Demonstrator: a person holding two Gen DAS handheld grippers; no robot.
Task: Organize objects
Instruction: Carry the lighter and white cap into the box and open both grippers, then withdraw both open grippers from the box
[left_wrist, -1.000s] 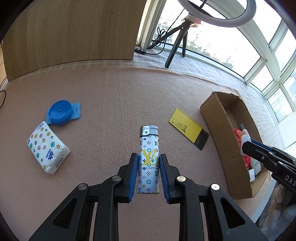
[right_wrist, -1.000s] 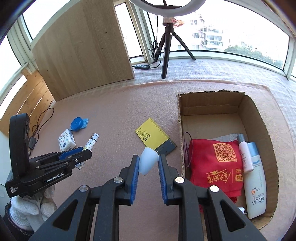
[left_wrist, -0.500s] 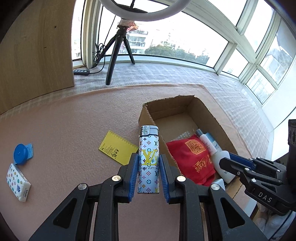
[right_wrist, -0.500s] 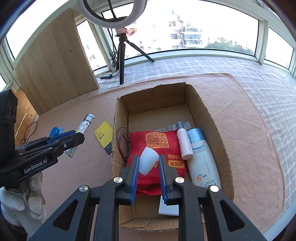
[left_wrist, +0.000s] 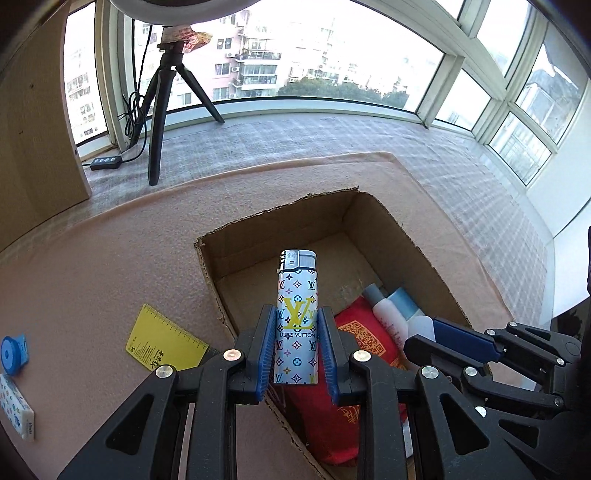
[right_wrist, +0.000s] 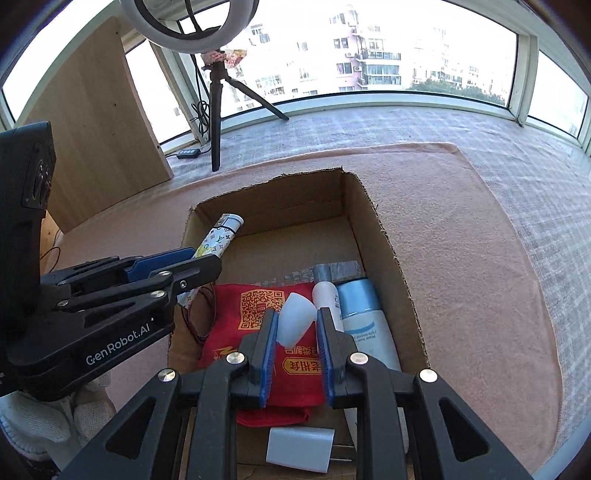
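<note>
Lighter (left_wrist: 297, 317) clamped in left tool (left_wrist: 297, 350), base hidden btwn pads.

The left gripper (left_wrist: 297, 350) and the right gripper (right_wrist: 295, 347) are built alike from matte black plastic linkage arms with triangular cut-outs. Each finger is lined with a ribbed blue pad (left_wrist: 266, 350), and the pivots are fastened with round silver screws (left_wrist: 231, 355). On the side of the left gripper's body, white lettering "GenRobot.AI" (right_wrist: 117, 350) is printed. A white knitted glove (right_wrist: 44, 424) is worn on the hand beneath it.
</note>
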